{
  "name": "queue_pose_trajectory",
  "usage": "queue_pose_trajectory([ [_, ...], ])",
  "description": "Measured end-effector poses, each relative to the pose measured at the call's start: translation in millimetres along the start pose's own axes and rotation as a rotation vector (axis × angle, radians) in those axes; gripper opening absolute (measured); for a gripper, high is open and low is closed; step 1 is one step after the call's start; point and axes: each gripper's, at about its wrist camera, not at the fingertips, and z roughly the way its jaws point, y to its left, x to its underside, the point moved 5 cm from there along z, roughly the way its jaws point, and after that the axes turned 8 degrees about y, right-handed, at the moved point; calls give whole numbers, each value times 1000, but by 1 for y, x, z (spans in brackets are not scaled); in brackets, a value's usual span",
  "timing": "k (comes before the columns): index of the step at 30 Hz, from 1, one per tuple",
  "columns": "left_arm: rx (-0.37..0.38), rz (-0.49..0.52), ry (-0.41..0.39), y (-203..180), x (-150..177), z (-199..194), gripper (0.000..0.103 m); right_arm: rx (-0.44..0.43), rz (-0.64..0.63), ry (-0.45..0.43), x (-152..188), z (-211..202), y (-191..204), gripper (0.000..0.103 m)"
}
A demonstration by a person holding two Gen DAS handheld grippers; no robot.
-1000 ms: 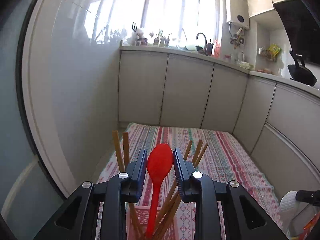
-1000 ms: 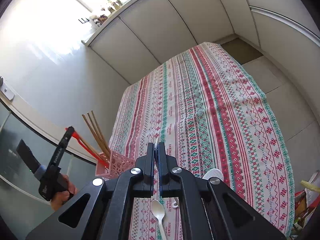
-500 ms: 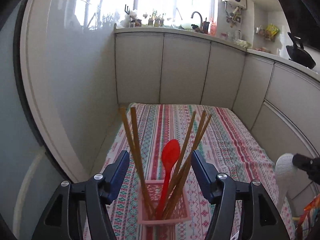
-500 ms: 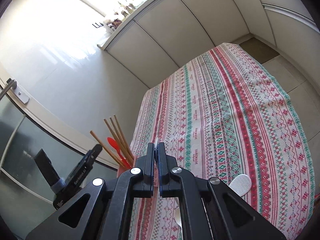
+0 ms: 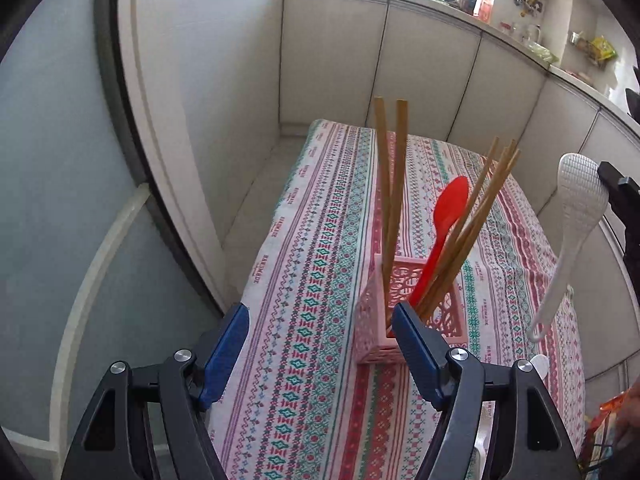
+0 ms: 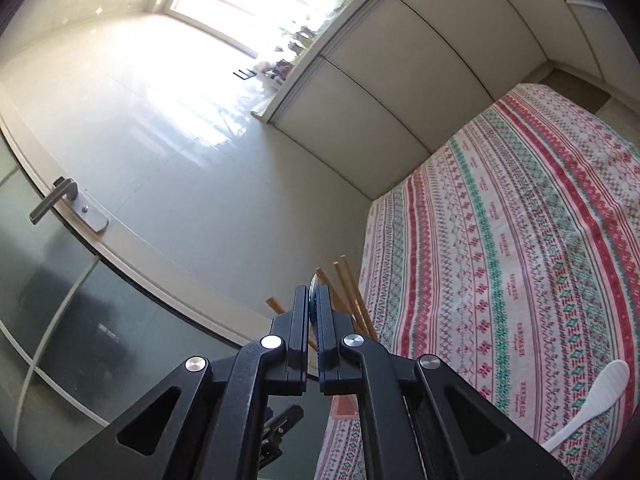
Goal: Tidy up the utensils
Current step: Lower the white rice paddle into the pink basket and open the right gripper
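A pink lattice holder (image 5: 404, 312) stands on the striped tablecloth (image 5: 320, 280). In it stand a red spoon (image 5: 444, 224) and several wooden chopsticks (image 5: 390, 200). My left gripper (image 5: 320, 344) is open and empty, drawn back just short of the holder. In the left wrist view a white rice paddle (image 5: 576, 216) hangs at the right, held at its head by my right gripper. In the right wrist view my right gripper (image 6: 314, 300) is shut on the paddle's thin edge, above the chopsticks' tips (image 6: 344, 276).
A white spoon (image 6: 600, 392) lies on the cloth at the right. A glass door with a metal handle (image 6: 52, 200) is at the left. Grey cabinets (image 5: 420, 68) stand behind the table. A snack packet (image 5: 612, 432) is at the lower right.
My left gripper let go of the red spoon, opened wide and pulled back from the holder. My right gripper carried the white paddle up and left, towards the holder.
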Motion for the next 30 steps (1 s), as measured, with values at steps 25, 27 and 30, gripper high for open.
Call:
queue_pose_trajectory([
  [25, 35, -1, 41, 7, -2, 17, 75, 173, -102, -3, 46, 77, -19, 3],
  [27, 36, 6, 46, 4, -2, 19, 75, 173, -109, 16, 51, 76, -19, 5],
  [30, 50, 7, 57, -1, -1, 20, 75, 163, -109, 30, 51, 70, -17, 9],
])
